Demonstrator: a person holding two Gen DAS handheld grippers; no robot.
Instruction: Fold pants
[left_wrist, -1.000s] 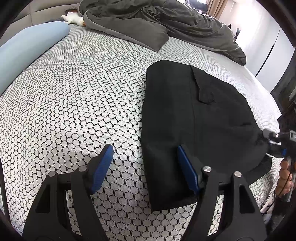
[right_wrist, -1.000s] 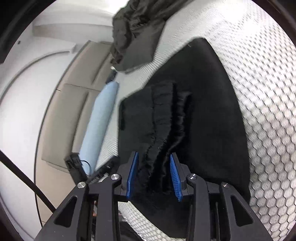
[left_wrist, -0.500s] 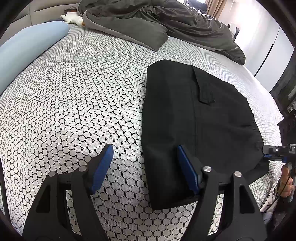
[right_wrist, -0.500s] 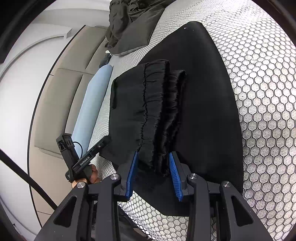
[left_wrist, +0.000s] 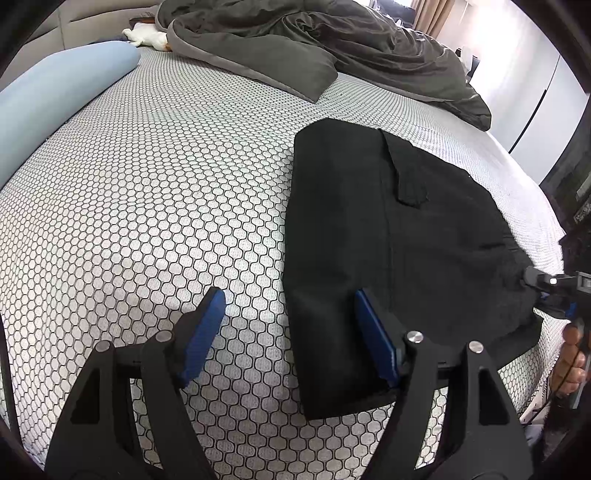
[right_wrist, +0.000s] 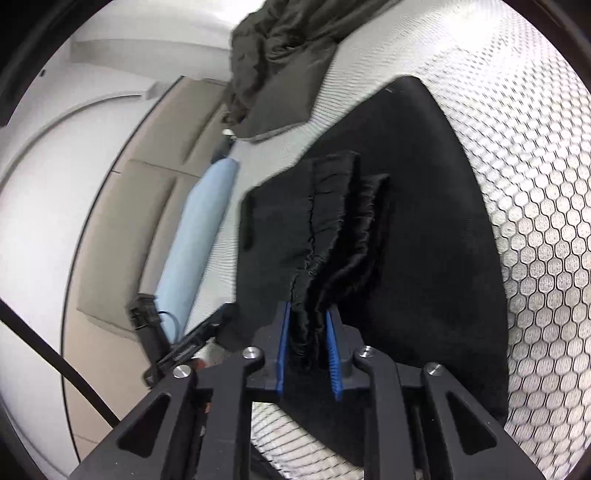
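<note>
your right claw (right_wrist: 308, 347) was closing on the bunched waistband (right_wrist: 332, 236) of the 1 pair of black pants (left_wrist: 399, 236), pads pressing it. your left claw (left_wrist: 288, 332) hung open, holding nothing, over the pants' near corner. the pants lay on the bed (left_wrist: 147, 184), long side running away from both claws. you had 2 claws.

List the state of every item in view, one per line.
Pants: folded, flat on the bed, waistband end lifted.
Waistband: bunched between the right gripper's pads.
Right gripper: closing on the waistband.
Left gripper: open, straddling the pants' edge.
Duvet: crumpled at the bed's far end.
Blue pillow: lying at the bed's side.
</note>
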